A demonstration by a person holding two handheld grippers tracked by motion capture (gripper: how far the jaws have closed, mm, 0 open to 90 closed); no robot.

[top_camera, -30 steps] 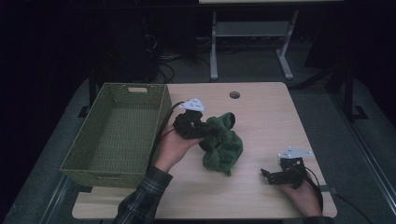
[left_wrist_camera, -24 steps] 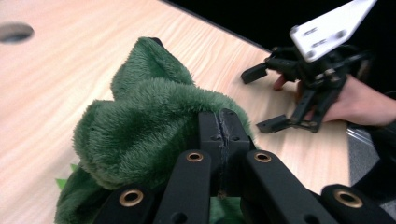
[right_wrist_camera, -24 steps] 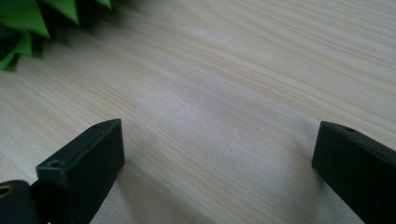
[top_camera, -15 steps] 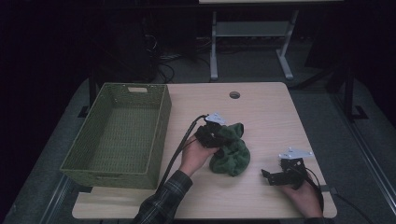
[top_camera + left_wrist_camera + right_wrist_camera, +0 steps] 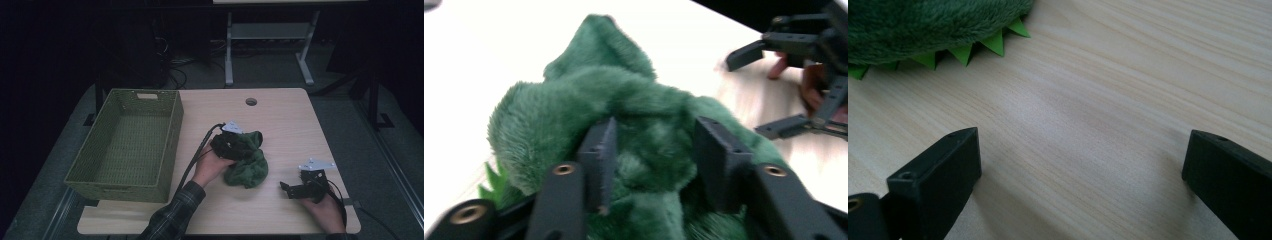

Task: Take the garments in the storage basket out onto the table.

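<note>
Release step, by my reading: left gripper (image 5: 654, 165) jaws had just been opening, plush toy (image 5: 246, 160) between them, mid-table (image 5: 280, 115). Right gripper (image 5: 295, 189) idle, jaws wide, near front right corner. Next: regrasp toward basket (image 5: 125, 137), likely.

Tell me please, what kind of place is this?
Probably a lab or workshop room set up for recording. A plain wooden table with a cable hole stands on grey floor; cables and a metal desk frame fill the dark background.

The left gripper (image 5: 231, 141) carried the green plush toy (image 5: 246, 167) rightward to the table (image 5: 280, 115), jaws just opening.
</note>
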